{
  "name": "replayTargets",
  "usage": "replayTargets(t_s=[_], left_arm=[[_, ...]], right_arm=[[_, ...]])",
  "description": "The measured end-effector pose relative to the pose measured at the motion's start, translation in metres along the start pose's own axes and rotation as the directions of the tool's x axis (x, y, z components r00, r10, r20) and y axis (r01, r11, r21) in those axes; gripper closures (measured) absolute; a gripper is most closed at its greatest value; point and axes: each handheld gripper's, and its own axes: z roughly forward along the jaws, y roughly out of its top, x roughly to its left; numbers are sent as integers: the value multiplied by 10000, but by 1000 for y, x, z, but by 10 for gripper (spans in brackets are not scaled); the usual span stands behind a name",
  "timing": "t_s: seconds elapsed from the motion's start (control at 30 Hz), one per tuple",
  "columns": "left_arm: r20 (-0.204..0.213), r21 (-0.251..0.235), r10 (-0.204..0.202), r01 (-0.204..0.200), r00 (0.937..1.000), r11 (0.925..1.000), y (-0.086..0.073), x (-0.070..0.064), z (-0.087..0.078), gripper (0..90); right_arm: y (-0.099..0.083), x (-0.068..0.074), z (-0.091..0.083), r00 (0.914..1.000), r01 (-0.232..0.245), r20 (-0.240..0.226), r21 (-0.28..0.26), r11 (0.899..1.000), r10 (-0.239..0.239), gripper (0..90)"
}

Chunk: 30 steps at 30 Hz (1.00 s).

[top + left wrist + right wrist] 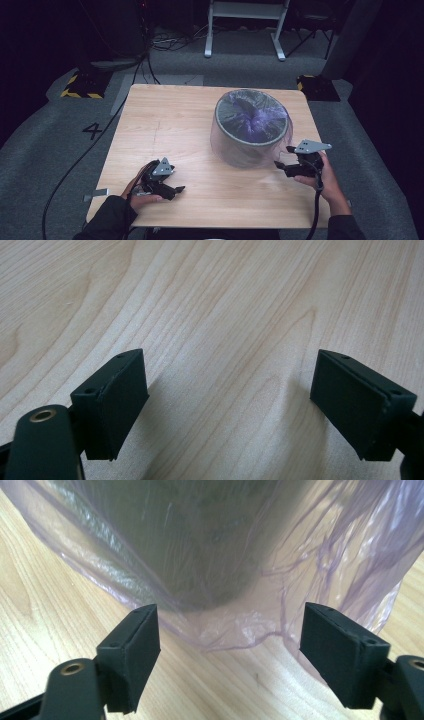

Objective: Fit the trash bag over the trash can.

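On the wooden table (165,120) the grey bin (250,131), lined with a thin purple bag (320,565), stood upright toward the far right part. The right gripper (286,159) was much the nearer one, just beside the bin's lower wall, its jaws wide open and pointing at the bag's loose hem. The left gripper (175,190) rested well apart, also wide open, over bare wood.

One grey bin (248,131) stands on the one wooden tabletop (170,125). One purple plastic bag (256,116) lines it. Two grippers are there: the left gripper (176,191) and the right gripper (283,157).
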Motion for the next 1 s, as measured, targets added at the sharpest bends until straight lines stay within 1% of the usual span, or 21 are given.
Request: replayTargets(t_s=[0.33, 0.63, 0.77, 1.0], left_arm=[[-2, -1, -1, 1, 10000, 10000, 0, 0, 0, 148], [0, 0, 0, 0, 10000, 10000, 0, 0, 0, 148], [1, 0, 1, -1, 10000, 10000, 0, 0, 0, 148], [0, 0, 2, -2, 10000, 10000, 0, 0, 0, 148]], right_arm=[[-11, 4, 0, 9999, 71, 110, 189, 9998, -73, 236], [-18, 7, -1, 9999, 93, 63, 323, 9994, -95, 234], [-22, 10, 1, 9999, 102, 81, 545, 9985, -107, 234], [-30, 12, 2, 10000, 24, 50, 726, 9974, -28, 235]])
